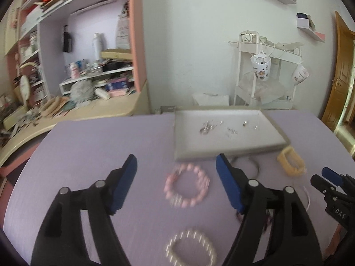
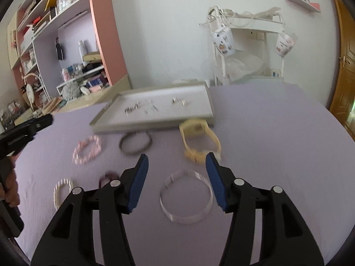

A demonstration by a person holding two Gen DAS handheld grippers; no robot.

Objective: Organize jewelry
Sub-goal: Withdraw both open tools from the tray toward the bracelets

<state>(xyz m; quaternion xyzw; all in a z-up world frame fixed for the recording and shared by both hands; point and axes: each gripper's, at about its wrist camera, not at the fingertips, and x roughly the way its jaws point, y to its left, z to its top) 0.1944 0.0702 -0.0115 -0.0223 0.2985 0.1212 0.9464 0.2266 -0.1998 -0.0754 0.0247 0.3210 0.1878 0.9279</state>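
My left gripper is open and empty above a purple table. A pink bead bracelet lies just beyond its tips, a pearl bracelet lies beneath it. My right gripper is open too, over a clear bangle and holding nothing. Ahead of it lie a yellow watch and a dark bangle, both at the front edge of a grey tray. Several small silver pieces rest inside the tray. A dark red bracelet is partly hidden behind my right gripper's left finger.
A cluttered desk and pink shelving stand at the back left. Behind the table is a white cart with hanging cups. A wooden door is on the right. A hand holds the left gripper.
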